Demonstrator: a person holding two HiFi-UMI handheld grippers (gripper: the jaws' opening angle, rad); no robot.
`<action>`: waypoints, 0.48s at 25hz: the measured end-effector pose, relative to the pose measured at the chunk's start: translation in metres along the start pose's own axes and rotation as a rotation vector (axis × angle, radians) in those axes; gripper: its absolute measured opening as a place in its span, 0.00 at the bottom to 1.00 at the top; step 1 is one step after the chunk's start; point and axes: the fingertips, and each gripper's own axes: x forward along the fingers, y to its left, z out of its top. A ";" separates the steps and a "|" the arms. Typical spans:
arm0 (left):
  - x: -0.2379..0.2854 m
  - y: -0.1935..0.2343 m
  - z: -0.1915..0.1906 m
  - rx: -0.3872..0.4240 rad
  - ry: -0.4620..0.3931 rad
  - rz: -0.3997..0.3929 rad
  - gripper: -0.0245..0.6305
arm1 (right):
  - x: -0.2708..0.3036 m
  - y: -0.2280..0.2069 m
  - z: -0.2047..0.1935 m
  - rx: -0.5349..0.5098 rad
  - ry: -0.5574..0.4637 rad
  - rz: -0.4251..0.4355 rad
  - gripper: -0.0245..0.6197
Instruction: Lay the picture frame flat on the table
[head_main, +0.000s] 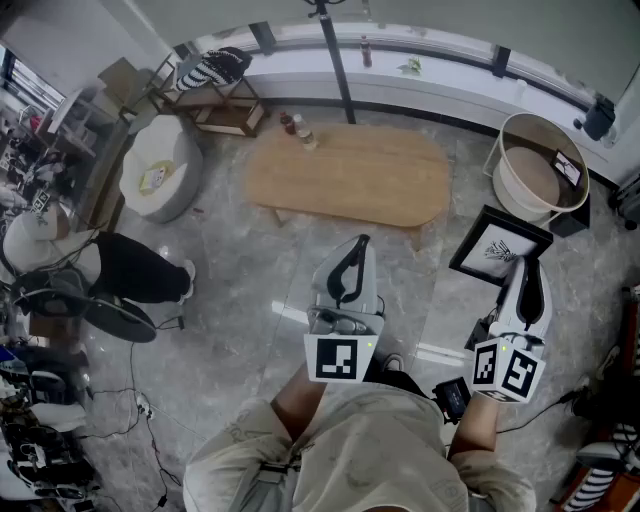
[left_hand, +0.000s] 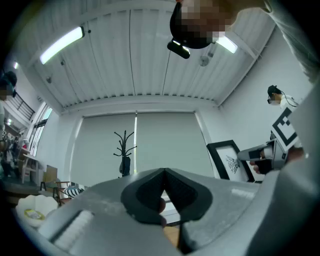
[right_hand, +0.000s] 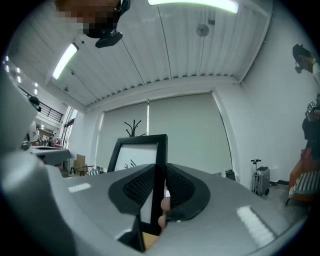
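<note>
The picture frame (head_main: 500, 247) is black with a white mat and a small line drawing. My right gripper (head_main: 522, 266) is shut on its right edge and holds it in the air, right of the wooden table (head_main: 350, 175). In the right gripper view the frame (right_hand: 142, 150) stands upright between the pads of that gripper (right_hand: 159, 185). My left gripper (head_main: 358, 245) hovers over the floor in front of the table, shut with nothing in it. The left gripper view shows its own closed jaws (left_hand: 164, 174) and, at the right, the frame (left_hand: 229, 160).
Two small bottles (head_main: 298, 129) stand at the table's far left end. A round white tub (head_main: 540, 165) is behind the frame at the right. A white pouf (head_main: 160, 170) and a low shelf (head_main: 215, 95) sit at the left. A coat stand (left_hand: 125, 150) rises by the window.
</note>
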 end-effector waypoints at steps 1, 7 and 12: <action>-0.002 -0.005 0.002 0.011 0.009 -0.004 0.04 | -0.005 -0.001 0.004 -0.003 -0.002 0.001 0.15; -0.031 -0.015 0.029 0.064 0.012 0.005 0.04 | -0.034 0.013 0.028 -0.005 -0.016 0.046 0.15; -0.053 0.003 0.039 0.089 -0.019 0.022 0.04 | -0.045 0.043 0.036 -0.013 -0.046 0.074 0.15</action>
